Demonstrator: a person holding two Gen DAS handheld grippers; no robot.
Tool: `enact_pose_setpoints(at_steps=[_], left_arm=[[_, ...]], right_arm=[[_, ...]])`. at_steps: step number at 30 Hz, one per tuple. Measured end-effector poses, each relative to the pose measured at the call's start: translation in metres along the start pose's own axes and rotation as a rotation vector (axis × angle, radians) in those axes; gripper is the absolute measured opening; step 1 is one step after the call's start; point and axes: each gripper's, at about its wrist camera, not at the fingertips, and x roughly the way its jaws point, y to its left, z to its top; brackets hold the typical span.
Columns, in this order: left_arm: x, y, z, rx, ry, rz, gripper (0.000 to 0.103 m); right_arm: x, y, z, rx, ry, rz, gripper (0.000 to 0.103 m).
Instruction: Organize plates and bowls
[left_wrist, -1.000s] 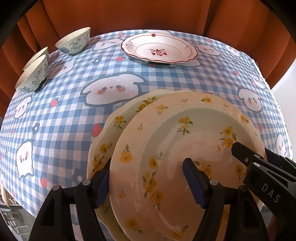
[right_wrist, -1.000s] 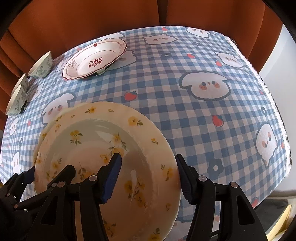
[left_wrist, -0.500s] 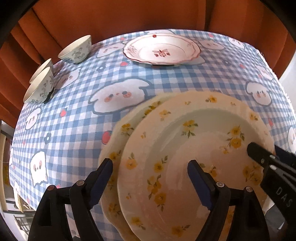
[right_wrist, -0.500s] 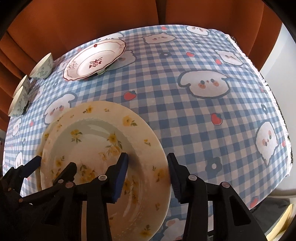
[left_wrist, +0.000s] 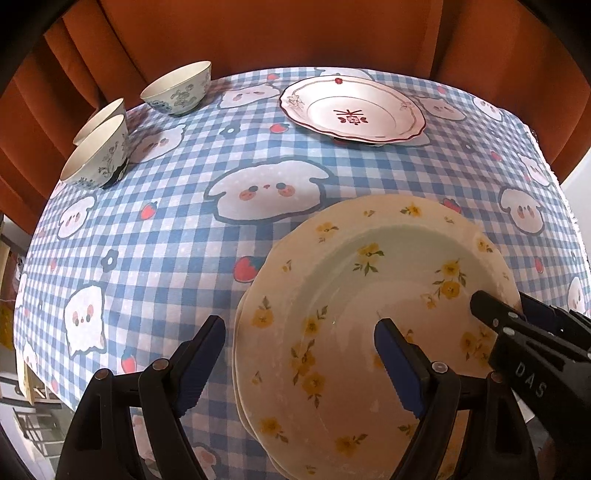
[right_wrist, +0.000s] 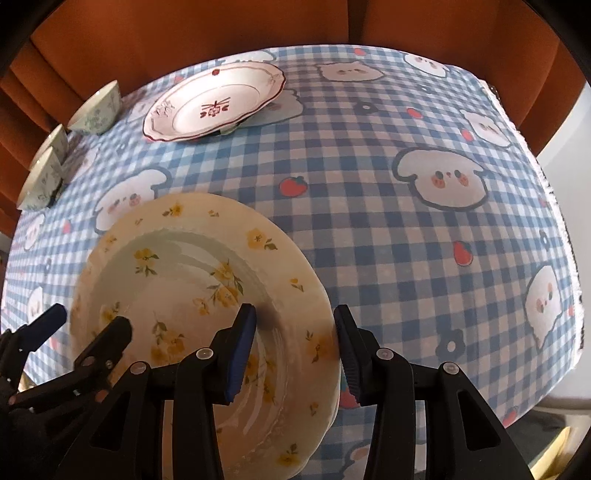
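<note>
Two cream plates with yellow flowers (left_wrist: 369, 295) lie stacked on the checked tablecloth, the lower one showing only as a thin edge at the left. My left gripper (left_wrist: 299, 365) is open and straddles the stack's left rim, one finger over the cloth and one above the plate's well, with neither pad touching. In the right wrist view the top plate (right_wrist: 184, 295) has its right rim between the pads of my right gripper (right_wrist: 295, 350), which is shut on it. Each gripper shows in the other's view: the right gripper (left_wrist: 506, 310) and the left gripper (right_wrist: 88, 321).
A white plate with red trim (left_wrist: 352, 110) sits at the far side of the table. A single patterned bowl (left_wrist: 177, 90) and two nested bowls (left_wrist: 98, 151) stand at the far left. Orange chair backs ring the table, and the table's edge (right_wrist: 569, 295) drops off to the right.
The right jaws narrowed onto the plate's right rim. The left jaws widened off the left rim. The top plate now covers more of the lower one.
</note>
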Motion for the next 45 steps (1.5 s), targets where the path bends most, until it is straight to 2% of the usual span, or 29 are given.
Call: enact_pose_setpoints(at_steps=[4,9,11,14,24,30,37,45], left_arm=[[0.001,0.002,-0.002,0.002,0.017,-0.015,0.085],[-0.005,0.009,0.002,0.016,0.001,-0.045,0.085],[-0.004,0.013,0.005,0.020,0.001,-0.055,0.085],[-0.006,0.022,0.012,0.016,0.007,-0.061,0.085],[-0.032,0.062,0.046,0.041,-0.052,-0.130,0.087],[-0.038,0.076,0.078,0.072,-0.120,-0.157,0.089],[-0.041,0.074,0.121,0.092,-0.170,-0.165,0.090],[-0.011,0.057,0.171,0.071,-0.185,-0.126,0.091]], right_arm=[[0.002,0.001,0.002,0.000,0.009,-0.004,0.051],[0.003,0.007,0.002,0.007,0.021,-0.038,0.055],[0.000,0.008,0.003,0.028,0.024,-0.037,0.065],[-0.008,0.015,0.004,0.040,0.003,-0.060,0.069],[-0.047,0.043,0.020,0.128,-0.080,-0.046,0.069],[-0.061,0.066,0.041,0.147,-0.145,-0.045,0.069],[-0.069,0.067,0.081,0.198,-0.195,-0.043,0.069],[-0.050,0.050,0.131,0.195,-0.225,-0.014,0.069]])
